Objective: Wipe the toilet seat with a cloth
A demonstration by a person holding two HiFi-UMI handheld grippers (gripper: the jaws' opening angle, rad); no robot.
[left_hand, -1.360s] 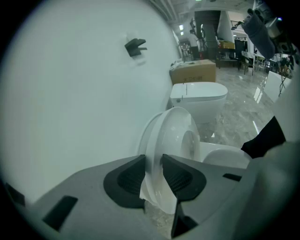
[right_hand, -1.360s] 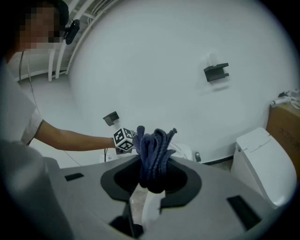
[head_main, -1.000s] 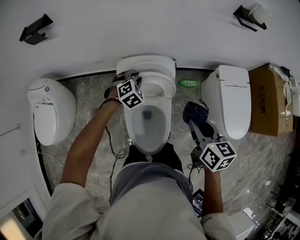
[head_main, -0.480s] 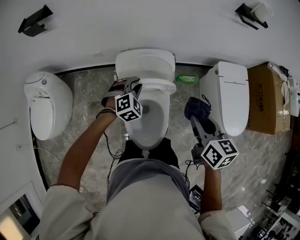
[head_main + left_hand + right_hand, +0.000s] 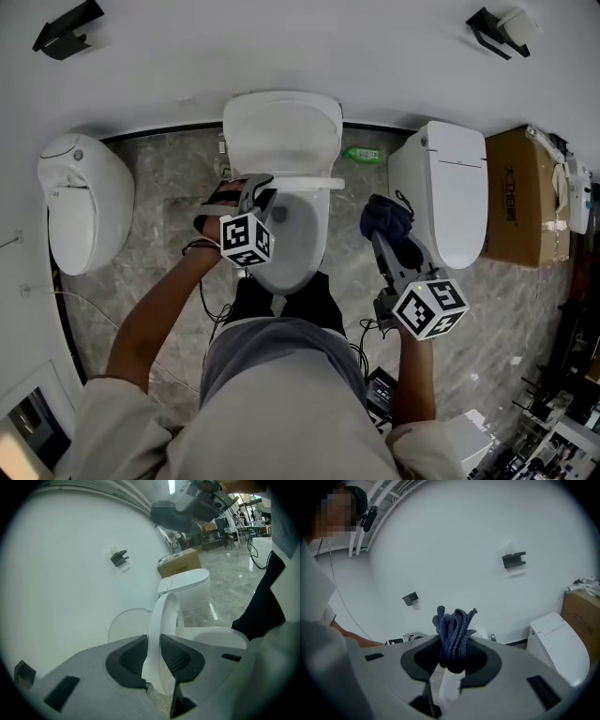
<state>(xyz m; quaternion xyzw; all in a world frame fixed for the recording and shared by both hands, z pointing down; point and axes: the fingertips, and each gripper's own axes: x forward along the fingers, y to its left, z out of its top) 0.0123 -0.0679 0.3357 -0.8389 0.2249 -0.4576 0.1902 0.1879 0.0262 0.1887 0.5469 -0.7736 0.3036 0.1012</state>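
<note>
— Where is the cloth (image 5: pixel 452 630)?
— Bunched in the right tongs (image 5: pixel 452 654), which are clamped on it. It is a dark blue wad, ribbed like knitwear, with its folds sticking up above the black pads. In the head view it hangs in the air to the right of the bowl (image 5: pixel 292 246), well apart from the toilet seat (image 5: pixel 164 616).
— And the seat?
— A thin, smooth, glossy white ring, raised off the bowl. The left tongs (image 5: pixel 259 193) have it at its left side. Their jaws have just been closing, and the rim stands between the grooved dark pads, both pressing on it.
— Behind it?
— The rounded white lid (image 5: pixel 281 131) stands up at the far end, against the plain white wall.
— And around?
— A polished floor (image 5: pixel 173 183) of grey marbled stone. There is an egg-shaped white toilet (image 5: pixel 84 211) on the left and a boxier one (image 5: pixel 450 192) on the right. Further right is a brown cardboard box (image 5: pixel 520 197). A small green object (image 5: pixel 361 153) lies at the foot of the wall.
</note>
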